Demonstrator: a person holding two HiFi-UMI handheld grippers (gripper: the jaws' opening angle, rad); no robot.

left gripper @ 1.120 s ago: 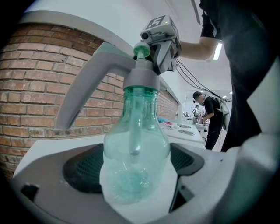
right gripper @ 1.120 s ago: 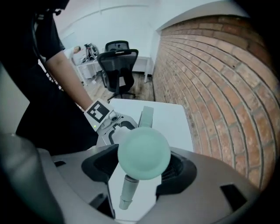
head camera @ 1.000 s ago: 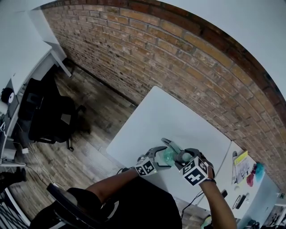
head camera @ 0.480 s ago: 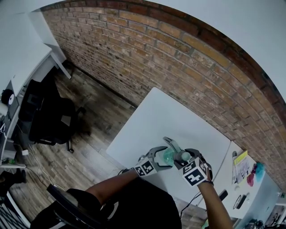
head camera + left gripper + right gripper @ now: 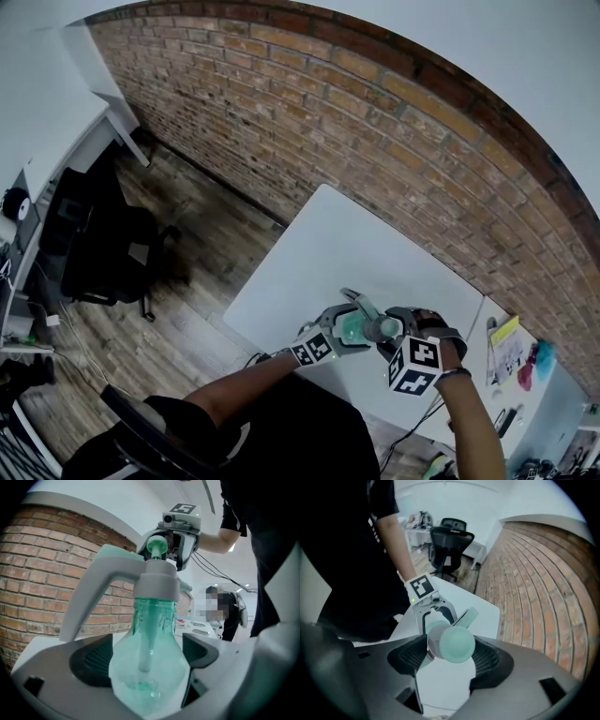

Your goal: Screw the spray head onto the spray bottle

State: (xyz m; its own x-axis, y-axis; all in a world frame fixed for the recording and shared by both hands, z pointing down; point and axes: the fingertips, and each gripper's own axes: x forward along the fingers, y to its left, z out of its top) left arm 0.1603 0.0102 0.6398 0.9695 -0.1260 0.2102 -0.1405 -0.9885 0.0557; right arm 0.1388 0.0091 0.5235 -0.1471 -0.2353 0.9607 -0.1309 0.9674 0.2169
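spray bottle, held toward 6 o'clock of the surface, was pinched at its body by the left gripper; the spray head was clamped by the right gripper. light, thin plastic was judged crushable; the stiff collar was preferred for twisting.

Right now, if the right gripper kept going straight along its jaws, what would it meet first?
The spray head, which its jaws appear to grip; pushing on would press it against the bottle, with the left gripper probably next behind.
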